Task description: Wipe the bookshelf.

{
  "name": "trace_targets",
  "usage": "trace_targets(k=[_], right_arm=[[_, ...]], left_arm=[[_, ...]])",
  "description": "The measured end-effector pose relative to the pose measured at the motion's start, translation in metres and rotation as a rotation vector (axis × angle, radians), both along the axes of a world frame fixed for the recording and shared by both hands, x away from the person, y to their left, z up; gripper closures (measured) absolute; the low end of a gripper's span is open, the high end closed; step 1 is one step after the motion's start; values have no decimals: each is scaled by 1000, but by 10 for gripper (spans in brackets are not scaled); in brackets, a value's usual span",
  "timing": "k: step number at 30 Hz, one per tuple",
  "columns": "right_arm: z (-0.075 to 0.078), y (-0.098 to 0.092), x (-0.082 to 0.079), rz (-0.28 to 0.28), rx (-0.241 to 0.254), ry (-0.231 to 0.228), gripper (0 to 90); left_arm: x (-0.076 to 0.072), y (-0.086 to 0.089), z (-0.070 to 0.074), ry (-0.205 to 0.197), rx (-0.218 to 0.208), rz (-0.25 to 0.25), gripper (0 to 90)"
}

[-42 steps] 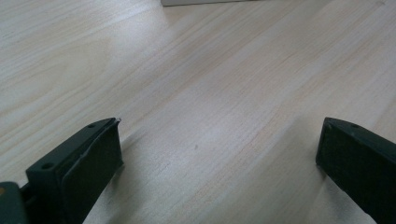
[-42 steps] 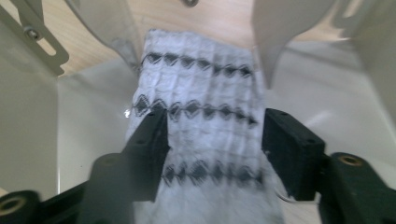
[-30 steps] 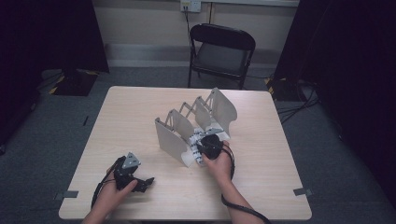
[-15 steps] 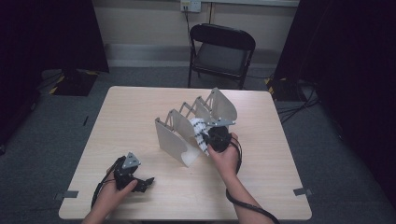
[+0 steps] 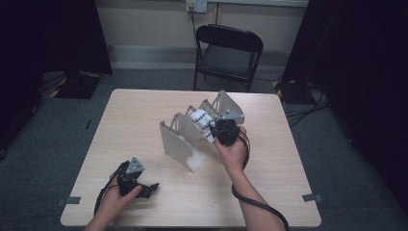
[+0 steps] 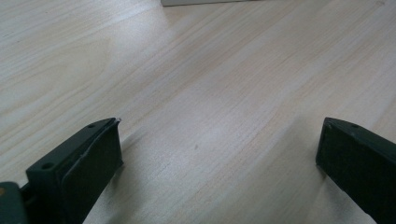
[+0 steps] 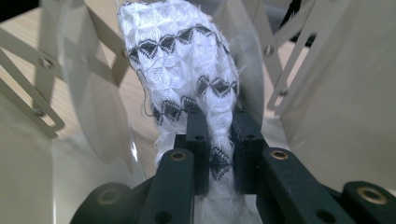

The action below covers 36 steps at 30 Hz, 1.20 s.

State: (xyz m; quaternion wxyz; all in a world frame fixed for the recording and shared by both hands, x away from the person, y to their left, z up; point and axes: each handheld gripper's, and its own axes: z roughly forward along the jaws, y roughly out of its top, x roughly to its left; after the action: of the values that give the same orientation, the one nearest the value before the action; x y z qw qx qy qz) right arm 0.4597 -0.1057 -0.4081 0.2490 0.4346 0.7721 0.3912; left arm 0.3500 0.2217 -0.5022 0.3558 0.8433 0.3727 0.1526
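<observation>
A white folding rack [image 5: 177,140] of several upright panels stands in the middle of the table [image 5: 134,115]. My right gripper [image 5: 212,129] hangs over its far half, shut on a white cloth with black diamond bands [image 5: 201,119]. In the right gripper view the cloth [image 7: 182,60] rises bunched from between the two jaws of the right gripper [image 7: 219,122], with rack panels [image 7: 336,107] on both sides. Near the front left of the table rests my left gripper [image 5: 150,188], held in a hand. In its own view the left gripper [image 6: 219,140] stands open over bare wood.
A black folding chair [image 5: 228,53] stands behind the table's far edge. Dark curtains hang at both sides, and cables lie on the grey floor to the right. A sliver of the rack's base [image 6: 201,2] shows ahead of the left gripper.
My right gripper has risen and moved toward the far end of the rack, carrying the cloth with it. The left hand has stayed where it was.
</observation>
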Motion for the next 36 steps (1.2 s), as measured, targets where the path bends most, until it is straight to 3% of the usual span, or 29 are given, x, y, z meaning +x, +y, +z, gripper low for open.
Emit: trace_targets(k=[14,20,25,33,36], right_arm=[[-51,-4,0,-13,-22,99,797],[-67,0,-2,10,-32,133,795],[-69,1,-5,25,-21,146,787],[-68,-3,-16,72,36,160,558],[-70,-6,-23,91,19,148,490]], left_arm=[[0,0,0,0,0,0,0],[0,0,0,0,0,0,0],[0,0,0,0,0,0,0],[0,0,0,0,0,0,0],[0,0,0,0,0,0,0]])
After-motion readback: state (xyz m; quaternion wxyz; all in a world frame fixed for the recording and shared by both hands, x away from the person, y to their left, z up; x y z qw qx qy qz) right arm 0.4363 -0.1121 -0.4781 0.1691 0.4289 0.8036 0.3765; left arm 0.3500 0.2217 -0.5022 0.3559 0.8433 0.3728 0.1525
